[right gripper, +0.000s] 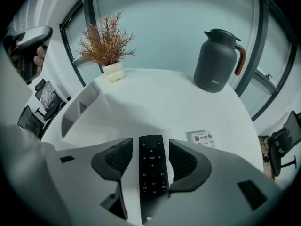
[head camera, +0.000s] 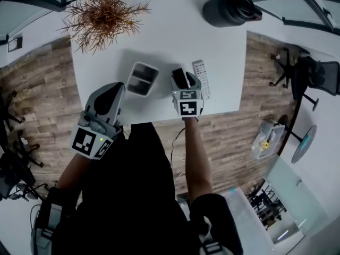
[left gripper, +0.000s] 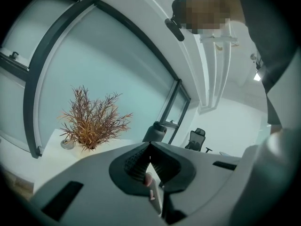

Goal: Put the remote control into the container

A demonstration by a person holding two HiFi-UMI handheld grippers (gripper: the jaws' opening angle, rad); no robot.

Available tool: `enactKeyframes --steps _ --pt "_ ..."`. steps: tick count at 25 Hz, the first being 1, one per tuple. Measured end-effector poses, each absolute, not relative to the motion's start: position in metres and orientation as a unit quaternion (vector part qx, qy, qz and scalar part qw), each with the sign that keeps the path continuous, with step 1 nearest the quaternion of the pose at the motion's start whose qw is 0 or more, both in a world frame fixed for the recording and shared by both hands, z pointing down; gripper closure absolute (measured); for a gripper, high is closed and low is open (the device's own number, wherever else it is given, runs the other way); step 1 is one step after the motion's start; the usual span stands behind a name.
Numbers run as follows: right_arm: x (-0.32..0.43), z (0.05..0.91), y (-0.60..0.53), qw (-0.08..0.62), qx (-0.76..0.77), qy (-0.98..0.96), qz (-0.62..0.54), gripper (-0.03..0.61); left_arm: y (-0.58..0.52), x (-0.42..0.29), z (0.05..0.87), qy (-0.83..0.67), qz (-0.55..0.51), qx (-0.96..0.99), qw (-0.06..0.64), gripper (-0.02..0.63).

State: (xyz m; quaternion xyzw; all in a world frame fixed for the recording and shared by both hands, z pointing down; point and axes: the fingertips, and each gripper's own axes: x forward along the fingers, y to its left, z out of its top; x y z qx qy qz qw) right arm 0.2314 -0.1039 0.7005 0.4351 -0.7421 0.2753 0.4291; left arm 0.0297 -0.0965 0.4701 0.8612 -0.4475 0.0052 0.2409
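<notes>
A black remote control (head camera: 179,79) (right gripper: 151,171) lies lengthwise on the white table (head camera: 170,31) between the jaws of my right gripper (head camera: 182,74) (right gripper: 150,144). The jaws stand open, with a thin gap on each side of the remote. The grey rectangular container (head camera: 142,78) (right gripper: 77,109), split into two compartments, sits just left of that gripper. My left gripper (head camera: 112,91) (left gripper: 149,149) hovers at the table's near edge, left of the container, tilted upward. It is shut, with its pads meeting at the tip.
A white remote (head camera: 201,78) (right gripper: 203,138) with coloured buttons lies right of the black one. A dark jug (head camera: 228,9) (right gripper: 217,60) stands at the back right and a dried plant (head camera: 103,12) (right gripper: 107,46) in a white pot at the back left. Office chairs stand on the wooden floor.
</notes>
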Motion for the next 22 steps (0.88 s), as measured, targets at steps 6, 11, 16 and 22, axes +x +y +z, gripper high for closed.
enactKeyframes --steps 6,11,16,22 --pt "0.231 0.717 -0.104 0.464 0.411 -0.732 0.284 0.353 -0.103 0.021 0.482 -0.454 0.008 0.854 0.254 0.606" --pt "0.234 0.723 -0.105 0.478 0.408 -0.723 0.287 0.354 -0.106 0.018 0.486 -0.453 0.007 0.852 0.26 0.606" --pt "0.235 0.726 -0.106 0.488 0.4 -0.72 0.289 0.354 -0.107 0.019 0.488 -0.448 0.007 0.854 0.265 0.606" --pt "0.232 0.727 -0.106 0.491 0.395 -0.717 0.298 0.37 -0.109 0.015 0.49 -0.449 0.006 0.853 0.267 0.606"
